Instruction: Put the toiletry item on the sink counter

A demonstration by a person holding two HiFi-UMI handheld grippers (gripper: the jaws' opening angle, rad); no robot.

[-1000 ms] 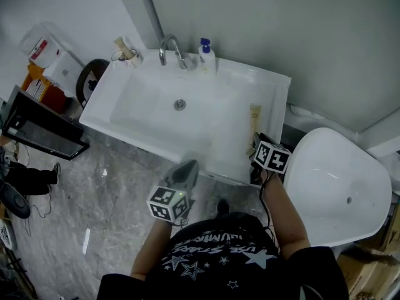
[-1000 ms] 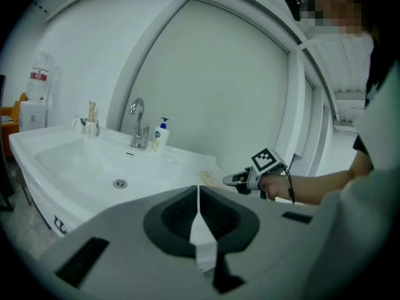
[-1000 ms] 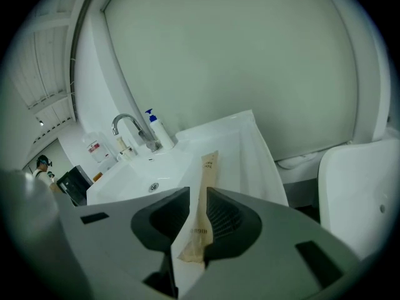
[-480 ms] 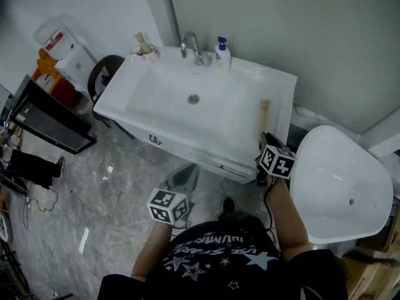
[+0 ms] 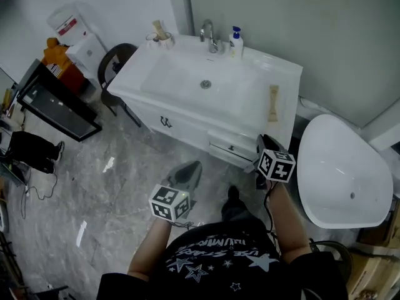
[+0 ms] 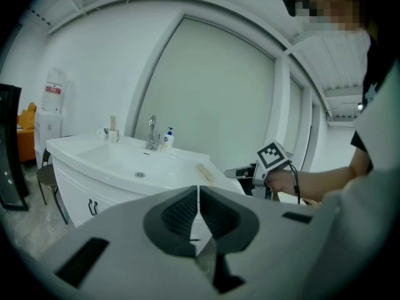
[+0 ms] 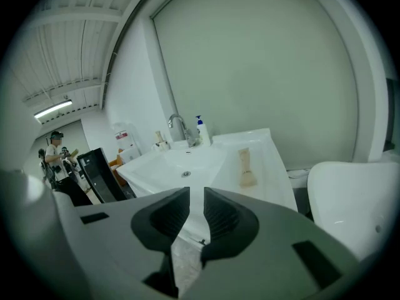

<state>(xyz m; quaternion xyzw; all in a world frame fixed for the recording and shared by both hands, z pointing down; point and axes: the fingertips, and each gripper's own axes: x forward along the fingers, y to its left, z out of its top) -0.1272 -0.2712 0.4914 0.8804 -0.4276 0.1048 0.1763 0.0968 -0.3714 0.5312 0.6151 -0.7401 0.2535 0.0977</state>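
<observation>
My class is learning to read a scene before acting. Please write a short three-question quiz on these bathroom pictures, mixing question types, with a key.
1. True or false: the beige toiletry item lies on the sink counter, held by neither gripper.
2. What stands right beside the tap? A) soap bottle B) folded towel C) candle
3. Fill in: the jaws of the left gripper are ____, with nothing between them.
Key: 1 true; 2 A; 3 shut.
</observation>
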